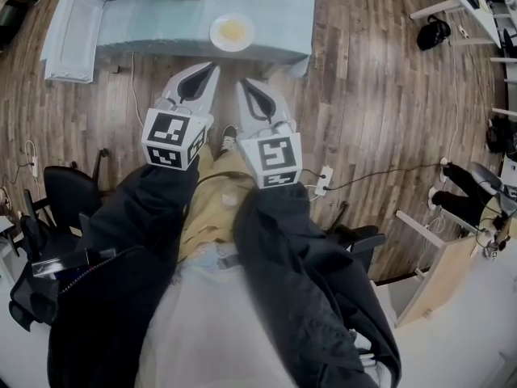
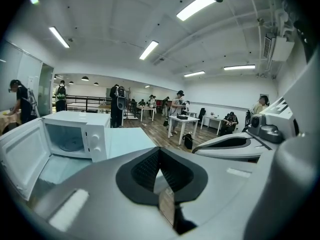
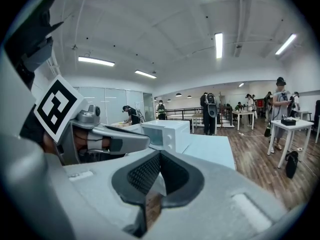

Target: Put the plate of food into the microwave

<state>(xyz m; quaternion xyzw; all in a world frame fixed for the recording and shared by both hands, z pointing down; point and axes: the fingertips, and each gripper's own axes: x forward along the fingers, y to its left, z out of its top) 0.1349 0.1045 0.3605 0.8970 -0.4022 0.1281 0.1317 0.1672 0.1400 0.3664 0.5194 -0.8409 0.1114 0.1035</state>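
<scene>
- Up at the far end of the head view, the plate of food point(image 1: 232, 31) sits on the table point(image 1: 275, 14) with the pale blue cover. It's close to the near edge, and there's a yellow heap in the middle of the plate.
- We've got the left gripper point(image 1: 213, 68) and the right gripper point(image 1: 245, 84) side by side over the wooden floor point(image 1: 363, 95). Both point at the table, and neither touches the plate.
- Left gripper's jaws are closed tip to tip with nothing between them (just a sliver of table cover and floor showing through the gap behind the pads).
- Right gripper is the same: jaws pressed together and holding nothing.
- The microwave point(image 2: 75, 134) stands on that same table, off to the left of the plate, and its door point(image 2: 22, 156) is swung wide open to the left. We can see the glass turntable point(image 2: 67, 143) inside.
- So the plate is out on the table cover, not in the microwave.
- Each gripper carries its marker cube point(image 1: 172, 140) at the back, and our dark sleeves point(image 1: 137, 217) run down from there.
- Further back in the room, a few people point(image 2: 117, 104) stand around some white desks point(image 2: 181, 126) under the strip lights.
</scene>
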